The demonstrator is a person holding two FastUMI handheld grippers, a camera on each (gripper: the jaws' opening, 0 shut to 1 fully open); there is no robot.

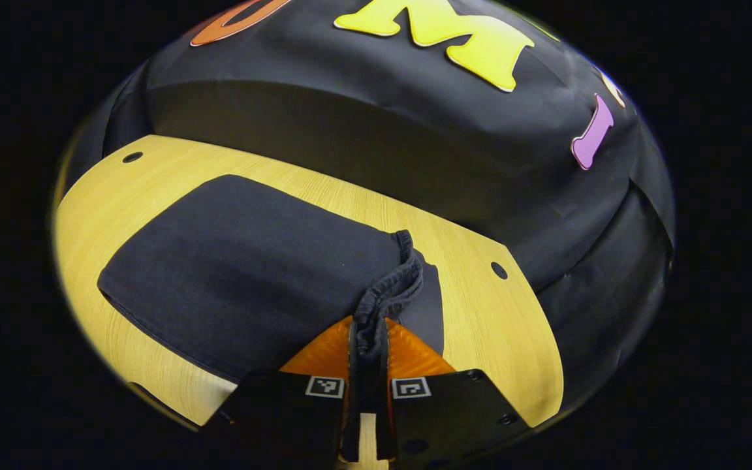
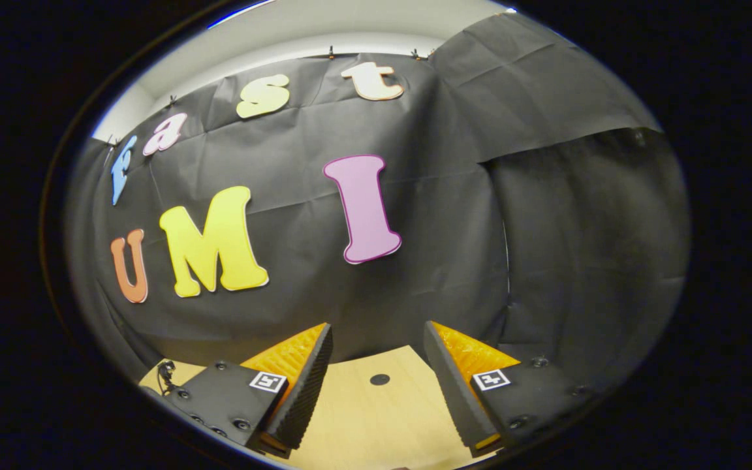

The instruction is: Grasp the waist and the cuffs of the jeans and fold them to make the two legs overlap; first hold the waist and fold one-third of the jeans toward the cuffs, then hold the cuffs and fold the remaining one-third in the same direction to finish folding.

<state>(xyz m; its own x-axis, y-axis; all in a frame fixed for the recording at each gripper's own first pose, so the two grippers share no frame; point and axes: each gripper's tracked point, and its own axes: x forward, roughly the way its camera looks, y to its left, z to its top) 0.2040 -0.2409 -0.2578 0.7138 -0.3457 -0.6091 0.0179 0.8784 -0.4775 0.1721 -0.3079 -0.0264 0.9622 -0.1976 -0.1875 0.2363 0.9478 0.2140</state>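
Note:
Dark jeans (image 1: 252,274) lie folded into a compact block on the wooden table (image 1: 480,313) in the left gripper view. My left gripper (image 1: 369,339) is shut on a bunched edge of the jeans (image 1: 392,287) at their right end, with the cloth pinched between the orange fingers (image 1: 320,352). In the right gripper view my right gripper (image 2: 376,365) stands open above the table (image 2: 363,418), its orange fingers (image 2: 291,359) wide apart with nothing between them, facing the booth wall.
The tabletop has small round holes (image 1: 499,269) near its far corners, another hole (image 2: 380,379) shows between the right fingers. Black cloth wall stands close behind the table's far edge. A small cable clip (image 2: 166,372) sits at the table's left corner.

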